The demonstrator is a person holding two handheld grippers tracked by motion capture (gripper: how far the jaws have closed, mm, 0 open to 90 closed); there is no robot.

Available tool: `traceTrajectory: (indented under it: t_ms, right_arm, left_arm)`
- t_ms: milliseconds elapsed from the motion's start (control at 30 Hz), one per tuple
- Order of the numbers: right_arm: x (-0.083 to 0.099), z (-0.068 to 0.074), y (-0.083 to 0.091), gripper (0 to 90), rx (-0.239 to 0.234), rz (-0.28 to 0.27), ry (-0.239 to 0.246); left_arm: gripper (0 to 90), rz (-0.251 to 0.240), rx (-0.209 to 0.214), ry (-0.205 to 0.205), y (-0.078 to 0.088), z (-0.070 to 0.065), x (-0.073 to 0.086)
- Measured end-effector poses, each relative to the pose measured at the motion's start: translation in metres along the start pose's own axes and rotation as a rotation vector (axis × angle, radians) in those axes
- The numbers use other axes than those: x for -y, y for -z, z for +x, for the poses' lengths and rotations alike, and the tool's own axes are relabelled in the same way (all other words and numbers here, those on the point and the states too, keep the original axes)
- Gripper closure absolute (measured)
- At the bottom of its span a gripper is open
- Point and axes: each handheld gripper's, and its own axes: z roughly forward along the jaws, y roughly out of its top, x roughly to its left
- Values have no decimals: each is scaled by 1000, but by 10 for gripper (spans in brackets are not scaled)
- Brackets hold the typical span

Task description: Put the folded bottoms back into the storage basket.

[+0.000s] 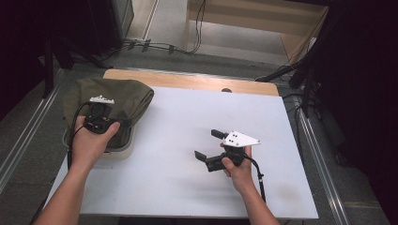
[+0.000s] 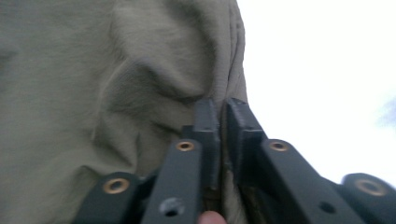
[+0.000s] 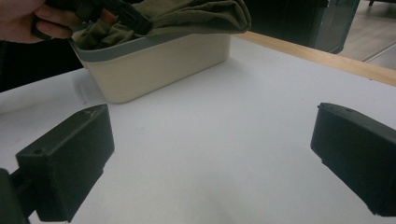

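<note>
An olive-green cloth lies heaped over a cream tub with a grey rim at the table's left side. My left gripper points into that cloth; in the left gripper view its jaws stand almost together, pinching a fold of the cloth near its seam. My right gripper hovers over the middle of the white table, tilted toward the tub, jaws wide apart with nothing between them. In the right gripper view the tub and cloth sit ahead at the upper left.
A wooden strip runs along the table's far edge. Cables lie on the floor beyond it, and dark stands flank both sides. A cable trails from the right gripper toward the table's near edge.
</note>
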Motion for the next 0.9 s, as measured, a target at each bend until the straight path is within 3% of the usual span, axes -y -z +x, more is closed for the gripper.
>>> traceTrajectory:
  t_ms: [300, 433, 533, 633, 733, 800, 900]
  right_arm:
    - [6, -3, 11, 0, 13, -2, 1]
    - [9, -4, 15, 0, 18, -6, -2]
    - [12, -3, 18, 0, 21, -7, -2]
    - [14, -5, 22, 0, 26, -8, -8]
    - [15, -6, 24, 0, 29, -7, -8]
    - [16, -8, 26, 0, 31, -8, -4]
    - [18, -9, 28, 0, 37, -7, -14]
  left_arm:
    - [875, 98, -14, 3, -15, 0, -5]
    - [875, 187, -18, -1, -24, 5, -7]
    - [856, 200, -15, 9, -25, 7, -9]
    - [695, 161, -47, 52, -20, 8, -10]
    - [526, 61, -50, 81, -9, 9, -15]
    - [404, 23, -47, 72, -6, 8, -18]
    - [240, 8, -27, 42, -7, 5, -25]
